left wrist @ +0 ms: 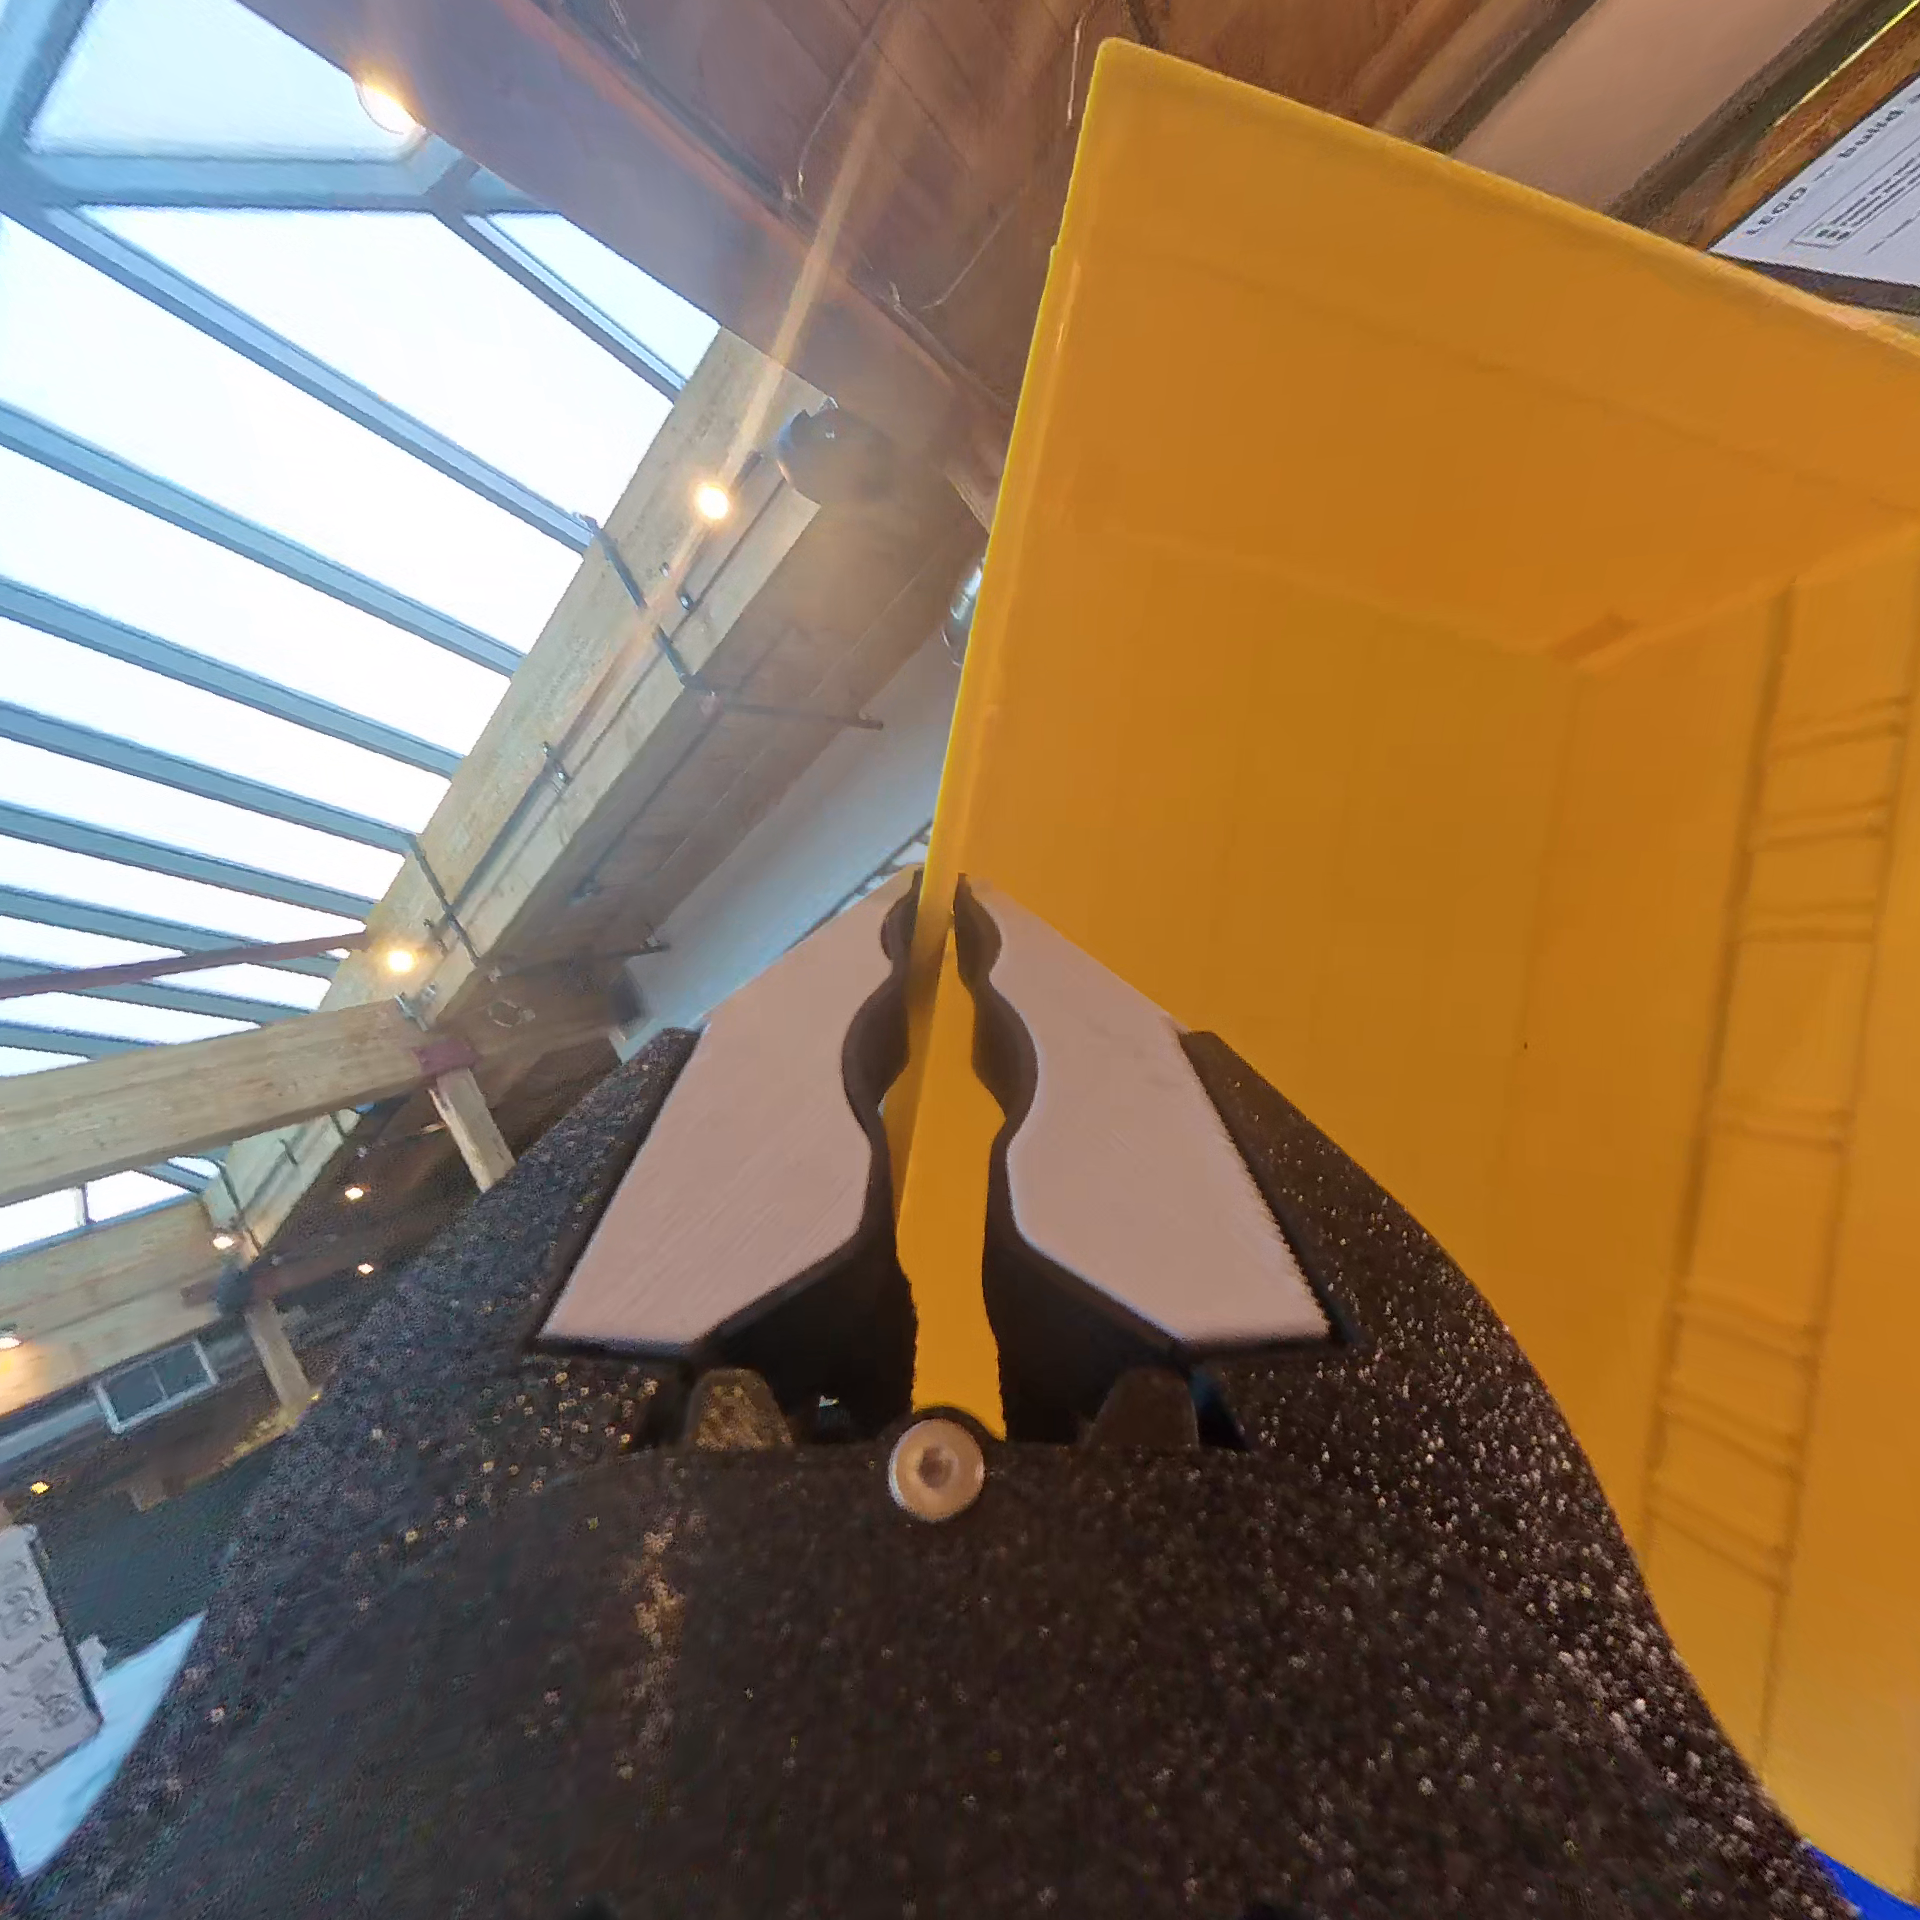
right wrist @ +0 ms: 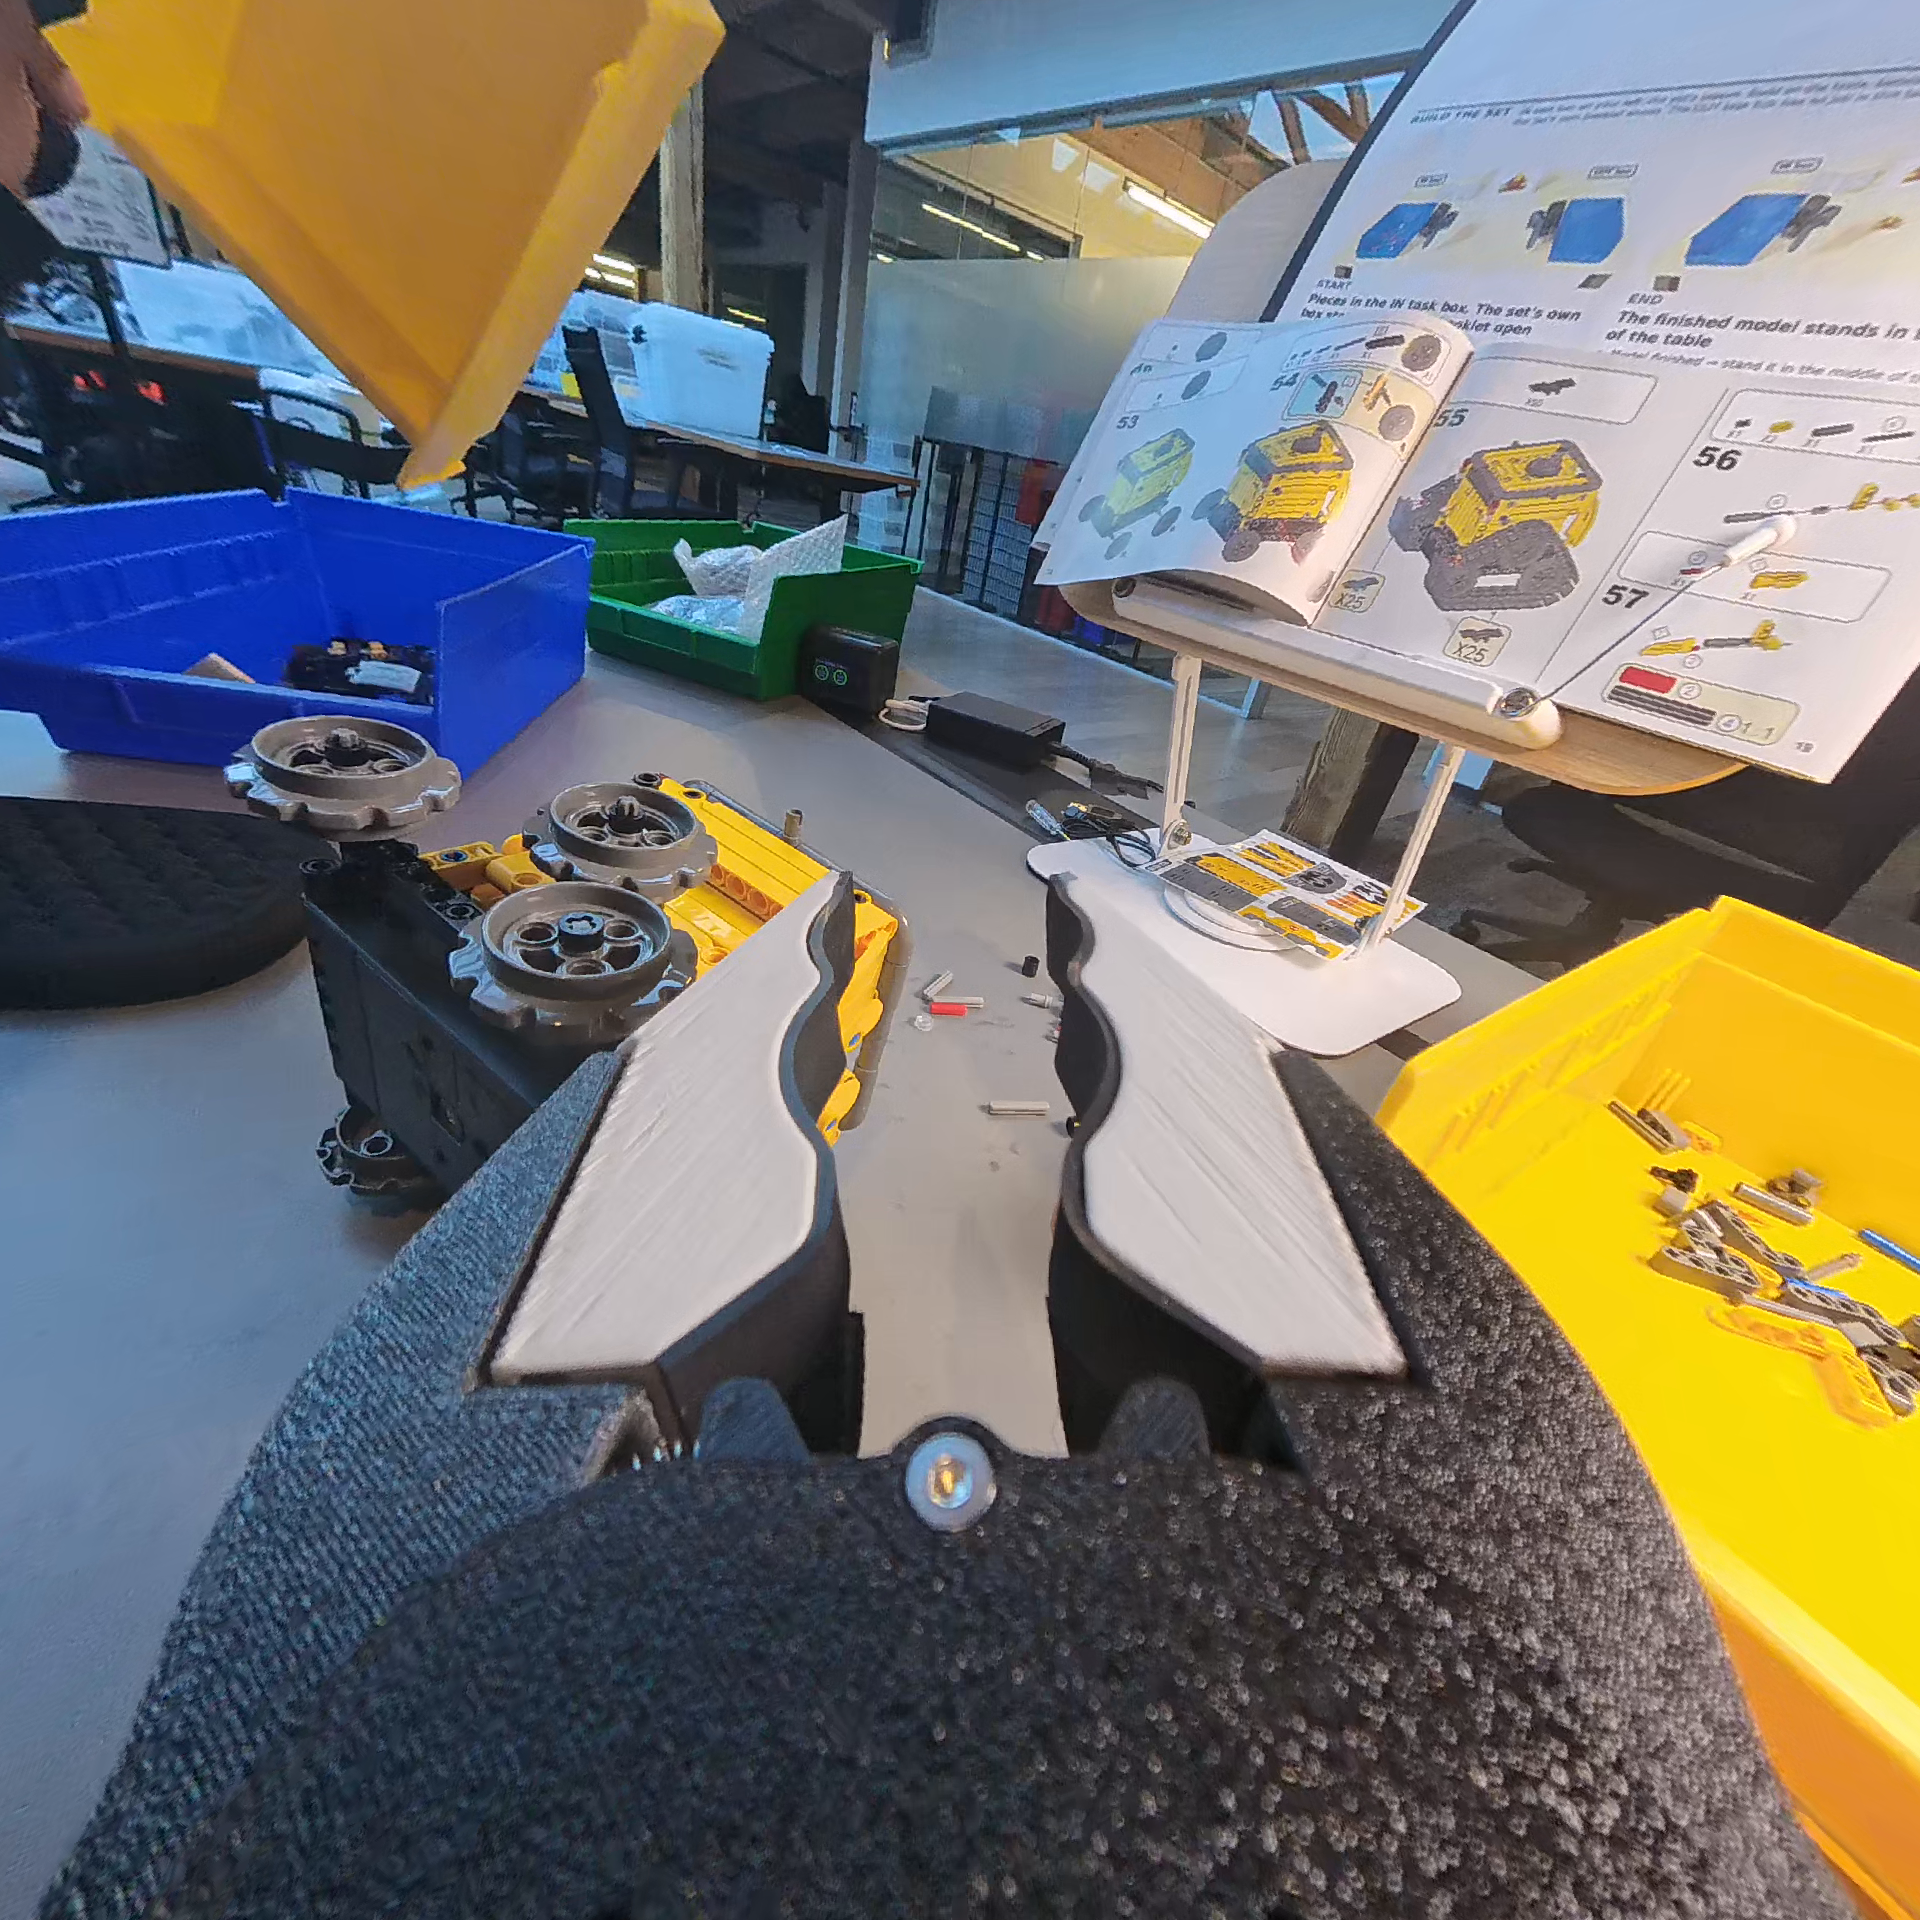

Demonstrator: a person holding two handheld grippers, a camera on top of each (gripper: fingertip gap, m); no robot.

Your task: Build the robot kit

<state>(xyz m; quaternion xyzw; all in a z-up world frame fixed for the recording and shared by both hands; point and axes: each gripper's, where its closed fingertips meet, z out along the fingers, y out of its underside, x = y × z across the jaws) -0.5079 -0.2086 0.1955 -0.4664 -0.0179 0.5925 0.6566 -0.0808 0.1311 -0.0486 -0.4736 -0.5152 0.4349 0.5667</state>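
The left gripper is clamped on one thin wall of a raised, tilted yellow bin — stiff, light plastic, likely slick, best pinched at that wall — while the right gripper hangs open and empty above the table.

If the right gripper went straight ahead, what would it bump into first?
Probably the small loose pieces lying on the grey table ahead of the open right gripper. Depth is hard to judge.

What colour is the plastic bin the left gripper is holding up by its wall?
Yellow plastic bin; clearest in the left wrist view.
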